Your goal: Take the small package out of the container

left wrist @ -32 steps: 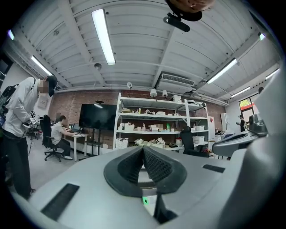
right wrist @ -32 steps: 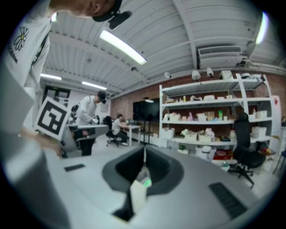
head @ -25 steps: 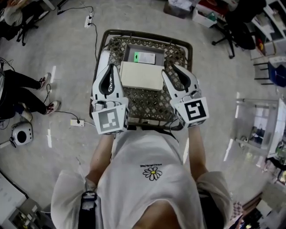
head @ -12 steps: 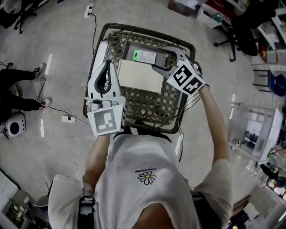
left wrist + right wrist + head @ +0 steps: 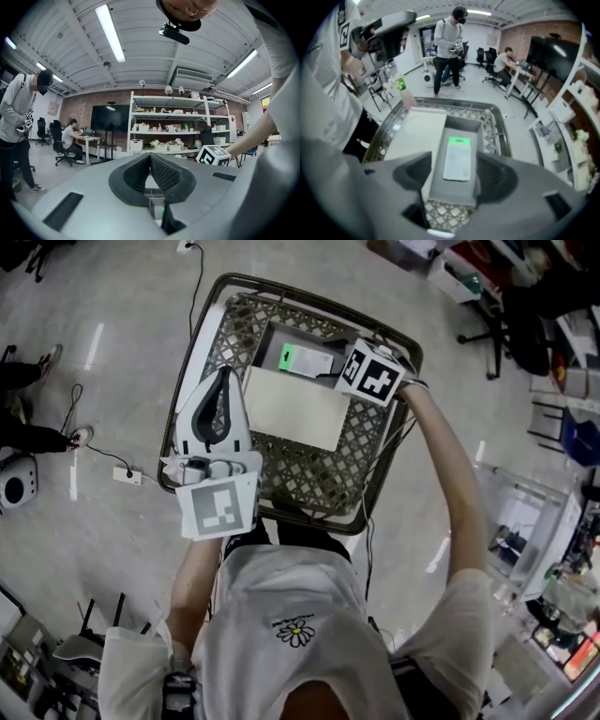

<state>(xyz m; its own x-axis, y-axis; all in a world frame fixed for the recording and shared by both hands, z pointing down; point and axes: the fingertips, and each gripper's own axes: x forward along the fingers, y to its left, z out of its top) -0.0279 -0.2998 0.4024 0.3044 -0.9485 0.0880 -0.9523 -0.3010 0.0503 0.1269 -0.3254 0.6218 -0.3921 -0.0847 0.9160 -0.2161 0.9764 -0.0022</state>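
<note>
Your right gripper tips steeply down over the far end of the basket. Its jaws have just been opening and stand spread wide with nothing pinched, framing the small package without touching it; the package lies flat inside the grey container at that far end. Your left gripper is clenched on nothing and held level over the basket's left rim, probably to keep it clear of the reach.
</note>
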